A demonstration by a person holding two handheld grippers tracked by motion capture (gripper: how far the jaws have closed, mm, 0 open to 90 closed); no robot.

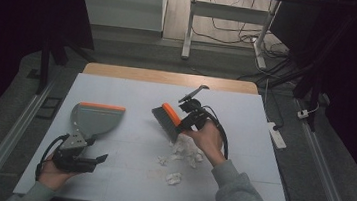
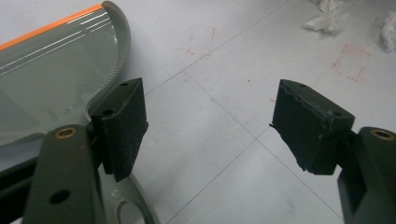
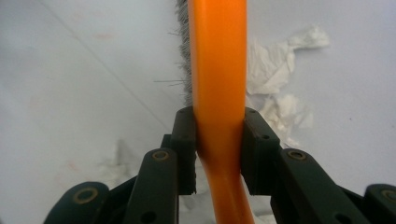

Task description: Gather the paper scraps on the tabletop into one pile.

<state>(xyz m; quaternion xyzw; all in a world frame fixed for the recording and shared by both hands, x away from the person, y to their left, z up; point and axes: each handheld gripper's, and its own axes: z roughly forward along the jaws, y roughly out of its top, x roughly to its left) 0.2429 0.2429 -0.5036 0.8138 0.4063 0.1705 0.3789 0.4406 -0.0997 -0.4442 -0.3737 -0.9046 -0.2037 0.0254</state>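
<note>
A grey dustpan (image 1: pixel 95 118) with an orange front edge lies at the table's left. My left gripper (image 1: pixel 90 160) is open just behind its handle, nothing between its pads (image 2: pixel 123 126); the dustpan (image 2: pixel 51 74) shows at the left of the left gripper view. My right gripper (image 1: pixel 190 118) is shut on the orange handle of a hand brush (image 1: pixel 167 119) with grey bristles, held at the middle of the table. In the right gripper view the brush handle (image 3: pixel 218 70) runs up between the jaws. Crumpled white paper scraps (image 1: pixel 185 150) lie beneath and in front of the brush, paper scraps (image 3: pixel 275 70) beside the bristles.
The white table surface (image 1: pixel 131 95) has faint red marks (image 2: pixel 348 65). One loose scrap (image 1: pixel 174 178) lies nearer the front edge. Beyond the table stand white desk legs (image 1: pixel 189 26) and tangled cables (image 1: pixel 253 38) on the floor.
</note>
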